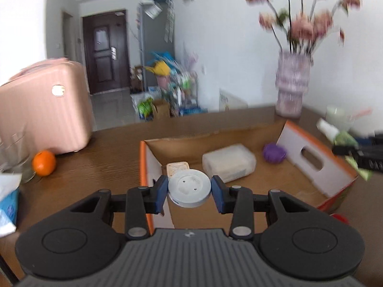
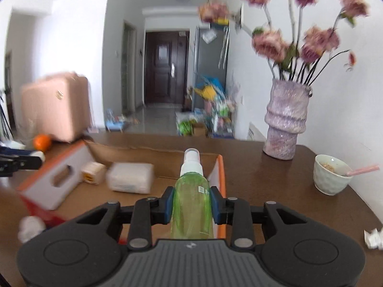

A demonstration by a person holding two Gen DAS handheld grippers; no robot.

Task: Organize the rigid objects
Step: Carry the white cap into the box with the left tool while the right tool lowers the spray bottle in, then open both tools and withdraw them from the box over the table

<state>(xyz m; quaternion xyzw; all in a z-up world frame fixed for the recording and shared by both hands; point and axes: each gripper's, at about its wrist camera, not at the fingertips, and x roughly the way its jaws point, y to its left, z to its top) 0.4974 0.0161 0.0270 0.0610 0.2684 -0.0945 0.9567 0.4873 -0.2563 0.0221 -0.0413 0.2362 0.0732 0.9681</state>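
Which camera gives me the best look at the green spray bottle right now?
The right wrist view: the green spray bottle sits centered, clamped in the right hand-held gripper. The left wrist view catches only its blurred white cap and part of its body at the right edge.

- Flowers point(image 1: 301, 21) above the vase are motion-blurred.
- Blue-white packet point(image 1: 7, 205) at the table's left edge is cut off.
- Spray bottle point(image 2: 191, 205): base hidden behind gripper body.

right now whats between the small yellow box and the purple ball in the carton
The white plastic box lies between the yellow box and purple ball on the carton floor, in the left wrist view.
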